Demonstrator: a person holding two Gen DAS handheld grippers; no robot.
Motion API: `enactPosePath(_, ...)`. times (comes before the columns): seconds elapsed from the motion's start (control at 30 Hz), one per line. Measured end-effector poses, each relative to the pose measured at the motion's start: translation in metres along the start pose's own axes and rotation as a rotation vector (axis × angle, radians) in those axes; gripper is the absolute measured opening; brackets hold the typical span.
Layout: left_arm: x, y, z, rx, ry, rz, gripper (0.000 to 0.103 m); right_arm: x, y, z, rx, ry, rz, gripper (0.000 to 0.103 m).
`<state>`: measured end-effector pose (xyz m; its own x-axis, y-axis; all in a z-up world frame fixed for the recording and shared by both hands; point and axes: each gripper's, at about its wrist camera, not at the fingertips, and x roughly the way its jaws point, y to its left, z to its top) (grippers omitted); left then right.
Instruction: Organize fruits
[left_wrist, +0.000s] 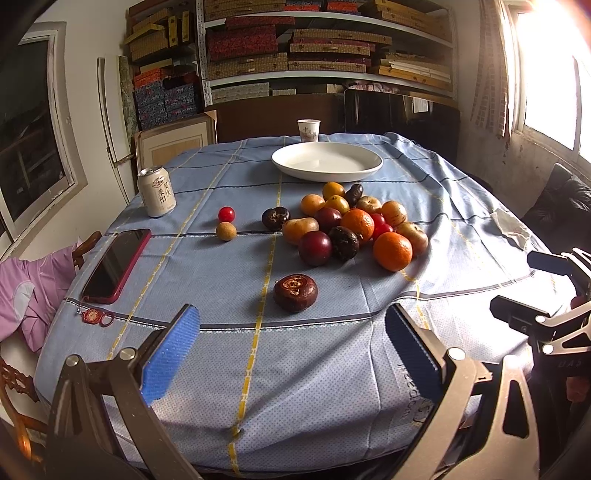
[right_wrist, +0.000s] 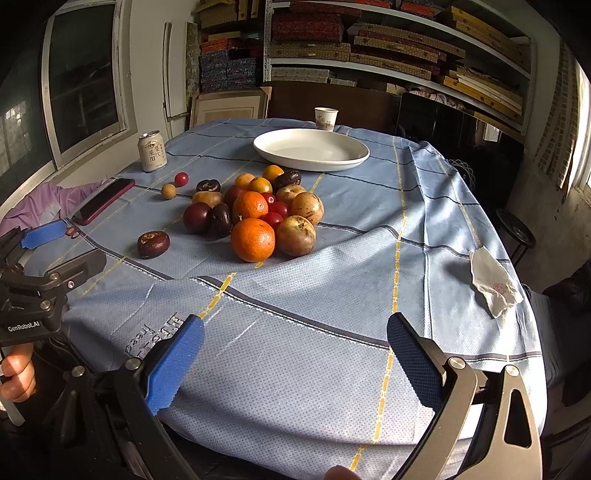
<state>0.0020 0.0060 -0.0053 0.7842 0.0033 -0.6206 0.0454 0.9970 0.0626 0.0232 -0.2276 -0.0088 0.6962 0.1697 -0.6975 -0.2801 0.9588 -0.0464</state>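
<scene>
Both grippers, left (left_wrist: 291, 350) and right (right_wrist: 295, 354), hover spread and empty over the near tablecloth (right_wrist: 332, 295).

Nothing moved yet, I judge: the pile (left_wrist: 351, 225) lies mid-table before the glossy white plate (left_wrist: 327, 160); nearest, a flat, dark chestnut (left_wrist: 295, 292) needs a low pinch.

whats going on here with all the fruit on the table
A person holds a two-finger gripper in each hand over a table with a blue cloth. Both the left gripper and the right gripper are open and empty, near the table's front edge. A pile of fruit sits loose in the middle, with one dark fruit apart, nearest the left gripper. The white plate behind the pile has nothing on it, so sorting has not visibly begun.
</scene>
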Motion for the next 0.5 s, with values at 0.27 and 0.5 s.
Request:
enactPosePath(0.27,0.0002,-0.0001,0.0002,-0.001,0.002,0.000,0.098,0.0004,0.0011,0.0002,-0.001,-0.001,0.001,0.099)
enactPosePath(0.5,0.0010,0.0024,-0.0024,-0.002,0.005,0.001,0.098,0.0000,0.0008,0.0001,0.002,-0.001,0.001,0.099)
